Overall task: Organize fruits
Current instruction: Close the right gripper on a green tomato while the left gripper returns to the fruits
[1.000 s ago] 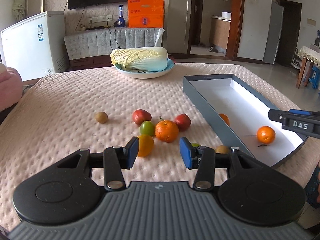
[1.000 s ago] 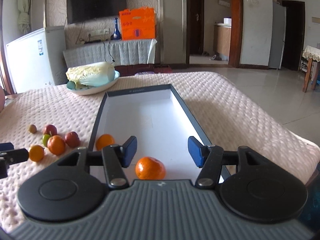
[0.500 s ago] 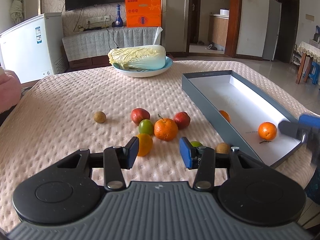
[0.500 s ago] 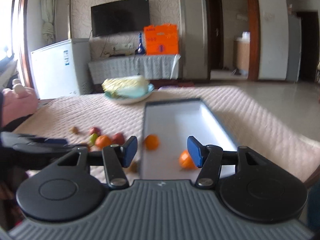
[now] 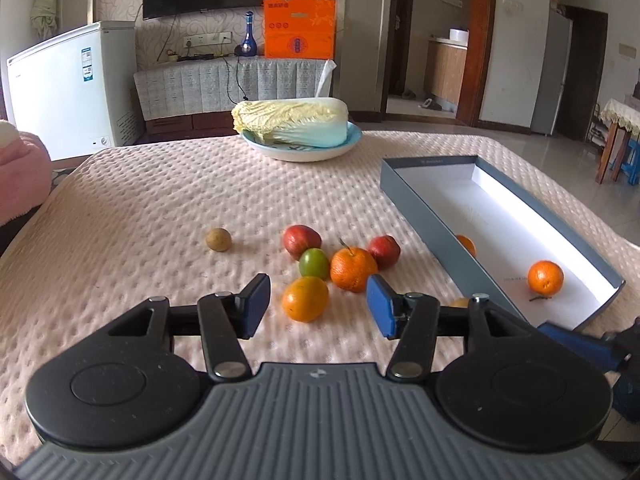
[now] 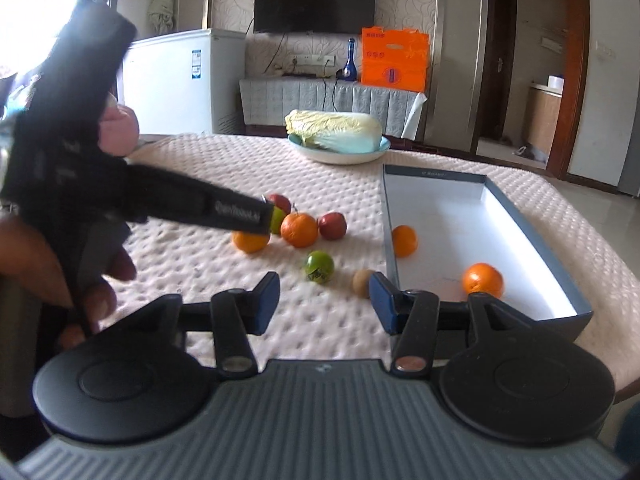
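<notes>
Several loose fruits lie on the pink quilted table: a yellow-orange fruit (image 5: 305, 299), a stemmed orange (image 5: 353, 269), a green fruit (image 5: 314, 263), two red apples (image 5: 301, 241) and a brown fruit (image 5: 218, 239). My left gripper (image 5: 318, 306) hangs just short of the yellow-orange fruit; its jaws are opening and the pads touch nothing. A grey box (image 5: 420, 200) on the right holds two oranges (image 5: 545, 277). My right gripper (image 6: 324, 304) is empty with jaws closing, near a green fruit (image 6: 320, 267) and a small brown fruit (image 6: 362, 282) beside the box (image 6: 390, 220).
A napa cabbage (image 5: 292, 122) lies on a blue plate (image 5: 304, 152) at the far middle of the table. In the right wrist view a hand (image 6: 92, 280) holds the left gripper's handle at the left. A white freezer (image 5: 68, 92) stands beyond the table.
The right gripper swung left from over the box toward the loose fruits, and its jaws narrowed. The left gripper stayed in place while its jaws widened.
</notes>
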`<state>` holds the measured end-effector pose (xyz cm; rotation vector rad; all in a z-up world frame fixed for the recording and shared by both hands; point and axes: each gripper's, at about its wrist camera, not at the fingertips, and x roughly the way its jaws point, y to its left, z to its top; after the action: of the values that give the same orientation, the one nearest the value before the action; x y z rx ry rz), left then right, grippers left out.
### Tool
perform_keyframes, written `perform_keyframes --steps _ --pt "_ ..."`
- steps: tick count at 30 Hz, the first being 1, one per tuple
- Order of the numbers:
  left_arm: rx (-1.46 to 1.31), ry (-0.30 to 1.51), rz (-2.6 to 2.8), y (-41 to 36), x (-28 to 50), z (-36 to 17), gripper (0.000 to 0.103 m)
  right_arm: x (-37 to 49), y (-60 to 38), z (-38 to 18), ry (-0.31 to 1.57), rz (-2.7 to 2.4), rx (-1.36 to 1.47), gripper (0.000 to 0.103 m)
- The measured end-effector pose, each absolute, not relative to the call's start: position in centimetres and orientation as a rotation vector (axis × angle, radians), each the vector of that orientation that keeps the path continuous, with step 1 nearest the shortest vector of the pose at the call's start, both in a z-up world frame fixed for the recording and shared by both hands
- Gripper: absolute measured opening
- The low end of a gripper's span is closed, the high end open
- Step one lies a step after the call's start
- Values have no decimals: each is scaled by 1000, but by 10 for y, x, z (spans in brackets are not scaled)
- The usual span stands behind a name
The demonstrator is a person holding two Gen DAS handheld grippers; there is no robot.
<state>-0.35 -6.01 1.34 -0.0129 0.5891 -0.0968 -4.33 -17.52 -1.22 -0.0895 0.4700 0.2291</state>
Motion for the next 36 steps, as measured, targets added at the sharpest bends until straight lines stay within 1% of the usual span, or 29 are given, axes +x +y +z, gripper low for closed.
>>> perform_keyframes --steps 8,9,11,16,29,33,36 --pt "-20 581 -91 -42 -7 17 61 -28 -175 -25 523 174 -27 48" --pt "-18 580 -92 -41 -7 18 61 -27 -173 -27 524 174 -28 47" --pt "-20 581 -90 -38 -8 18 61 -26 -168 -29 517 173 -36 42" --pt "-30 580 -97 -31 -12 19 61 -20 -159 -31 489 169 -51 42" --pt "-27 591 -87 -13 -10 14 63 20 -144 -44 532 147 -20 42" --pt "-28 603 -84 -9 -7 11 63 32 -142 -49 567 143 -11 40" --pt "-21 615 -89 -9 -4 7 63 37 -135 -52 580 142 -45 35"
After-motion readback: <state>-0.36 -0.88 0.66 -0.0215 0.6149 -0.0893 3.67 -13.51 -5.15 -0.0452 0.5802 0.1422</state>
